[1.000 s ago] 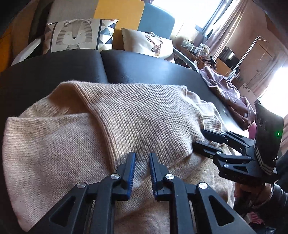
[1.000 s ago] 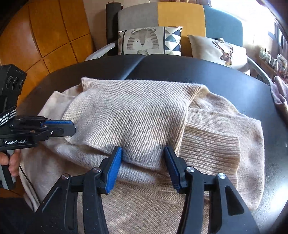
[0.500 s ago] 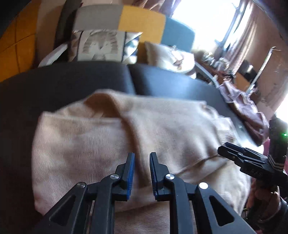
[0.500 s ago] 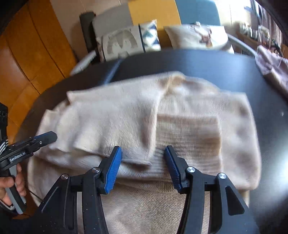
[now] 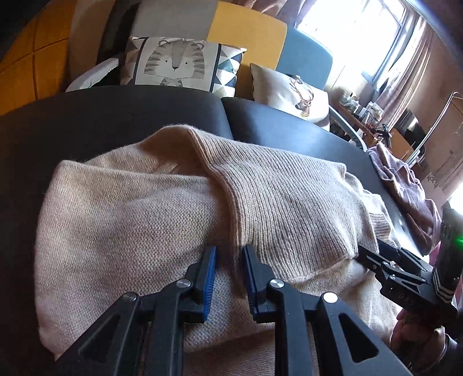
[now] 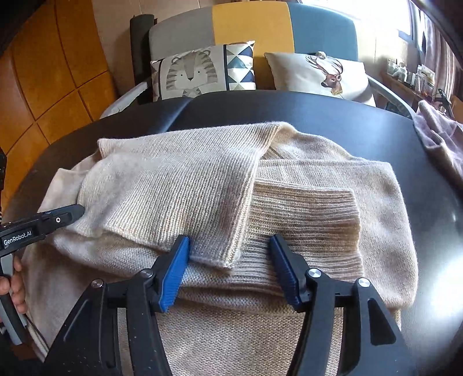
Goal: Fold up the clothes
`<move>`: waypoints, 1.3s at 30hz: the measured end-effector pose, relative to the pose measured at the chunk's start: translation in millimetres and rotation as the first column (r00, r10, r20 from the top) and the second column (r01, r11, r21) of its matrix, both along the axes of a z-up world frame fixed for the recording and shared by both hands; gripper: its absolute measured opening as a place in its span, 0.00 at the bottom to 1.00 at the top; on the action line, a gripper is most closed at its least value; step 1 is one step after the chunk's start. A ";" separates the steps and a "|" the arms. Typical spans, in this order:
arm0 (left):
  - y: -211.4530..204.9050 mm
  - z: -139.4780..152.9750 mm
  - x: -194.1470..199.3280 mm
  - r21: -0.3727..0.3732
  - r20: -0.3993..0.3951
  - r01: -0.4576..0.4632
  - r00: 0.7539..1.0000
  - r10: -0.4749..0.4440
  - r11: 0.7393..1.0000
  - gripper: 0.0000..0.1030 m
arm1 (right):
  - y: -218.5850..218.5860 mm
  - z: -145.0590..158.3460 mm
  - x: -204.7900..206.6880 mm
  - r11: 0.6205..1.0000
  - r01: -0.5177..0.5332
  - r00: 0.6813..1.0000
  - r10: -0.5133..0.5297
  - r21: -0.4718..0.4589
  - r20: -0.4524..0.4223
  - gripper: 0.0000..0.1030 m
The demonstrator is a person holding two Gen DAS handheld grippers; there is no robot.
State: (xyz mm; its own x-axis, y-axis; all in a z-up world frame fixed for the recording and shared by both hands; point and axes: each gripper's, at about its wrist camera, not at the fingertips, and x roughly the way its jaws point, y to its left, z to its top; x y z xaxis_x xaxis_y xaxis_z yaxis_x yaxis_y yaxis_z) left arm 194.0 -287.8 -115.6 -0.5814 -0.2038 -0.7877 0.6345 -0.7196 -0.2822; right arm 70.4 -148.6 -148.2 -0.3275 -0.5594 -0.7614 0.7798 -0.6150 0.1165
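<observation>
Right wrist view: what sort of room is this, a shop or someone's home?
Most likely a home living room. A sofa with a tiger cushion and a deer cushion stands behind the black table, where a beige sweater lies partly folded.

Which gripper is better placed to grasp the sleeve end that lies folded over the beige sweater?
Right, probably. The right gripper is open, and the sleeve end lies between its fingers. The left gripper shows a narrower gap, at the sleeve's side edge.
</observation>
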 end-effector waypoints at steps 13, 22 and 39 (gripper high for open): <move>-60.0 4.4 -78.1 -0.092 0.047 0.001 0.999 0.003 0.996 0.20 | -66.5 -0.8 -87.0 0.999 -0.023 1.000 0.023 0.023 0.018 0.60; -99.4 3.2 -115.5 -0.123 0.036 0.031 0.999 -0.027 0.992 0.20 | -96.8 -8.1 -118.6 1.000 0.002 1.000 -0.002 0.010 0.004 0.60; -107.8 7.2 -118.0 -0.126 0.004 0.057 0.998 -0.057 0.990 0.20 | -97.7 -7.5 -124.3 1.000 0.011 1.000 -0.011 -0.011 0.014 0.61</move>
